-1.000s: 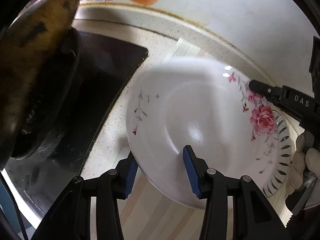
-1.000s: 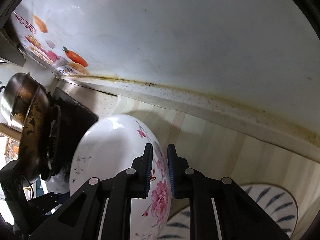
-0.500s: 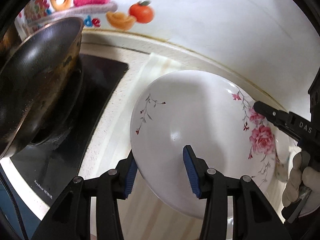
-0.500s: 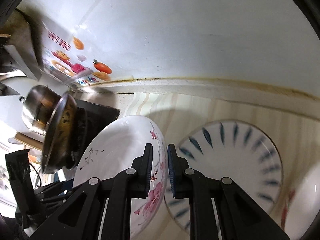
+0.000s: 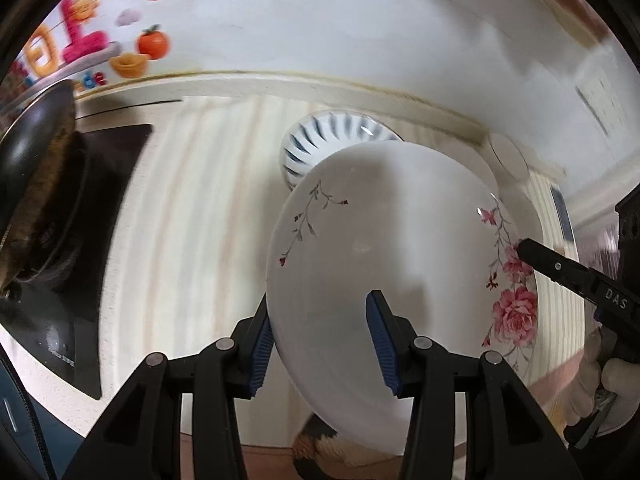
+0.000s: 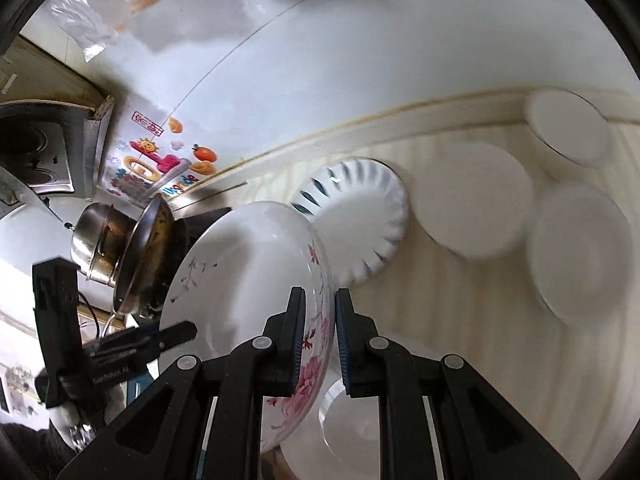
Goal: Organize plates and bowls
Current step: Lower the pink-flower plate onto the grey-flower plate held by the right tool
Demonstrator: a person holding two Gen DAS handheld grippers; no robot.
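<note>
Both grippers clamp the rose plate point(image 5: 384, 264) airborne, left gripper point(image 5: 324, 344) on near rim, right gripper point(image 6: 320, 340) pinching flowered rim, just before the striped plate point(image 6: 360, 216): keep it level, lower both together onto that plate.

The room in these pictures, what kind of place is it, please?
Most likely a home kitchen: a wok sits on a black stove, and plates lie on the counter along a stained wall.

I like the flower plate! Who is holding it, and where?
Both grippers pinch the flowered plate by its rim, on opposite sides.
</note>
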